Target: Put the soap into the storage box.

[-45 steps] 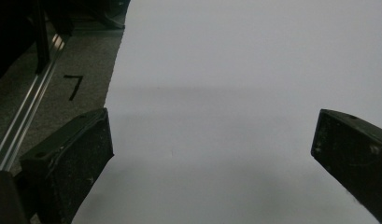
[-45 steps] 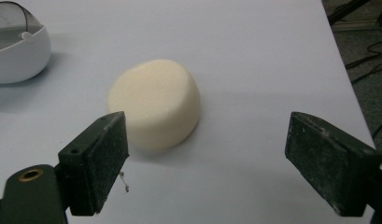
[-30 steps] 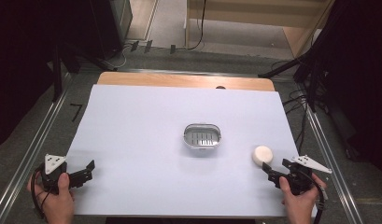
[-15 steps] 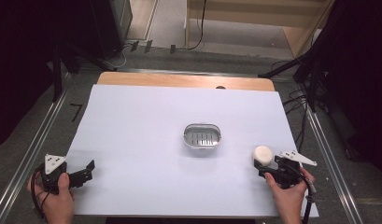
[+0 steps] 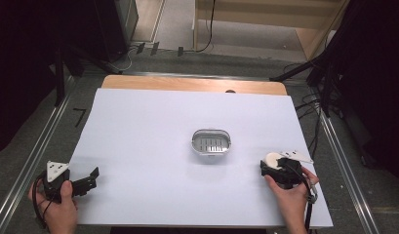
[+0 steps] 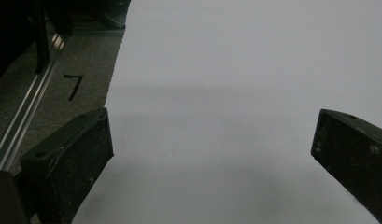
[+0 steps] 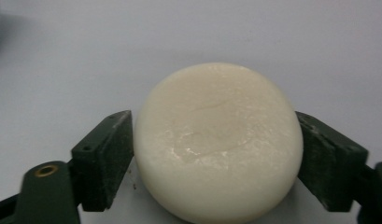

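Observation:
A round cream bar of soap (image 5: 271,158) lies on the white table near its front right. My right gripper (image 5: 273,165) is around it. In the right gripper view the soap (image 7: 216,140) sits between the two black jaws of the right gripper (image 7: 216,156), and each jaw touches one side of it. An oval metal soap dish (image 5: 193,143) with a slotted insert stands at the table's middle, with nothing in it. My left gripper (image 5: 92,178) rests at the front left corner; in its own view the left gripper (image 6: 212,135) stands wide open over bare table.
The white table sheet (image 5: 163,112) spreads between the dish and both grippers. A wooden strip (image 5: 187,84) runs along its far edge. Metal rails (image 5: 36,156) flank the table on grey floor, and cables (image 5: 309,105) lie at the far right.
My right gripper has moved left and forward to the soap, and its jaws now stand around it. The left gripper has stayed in place.

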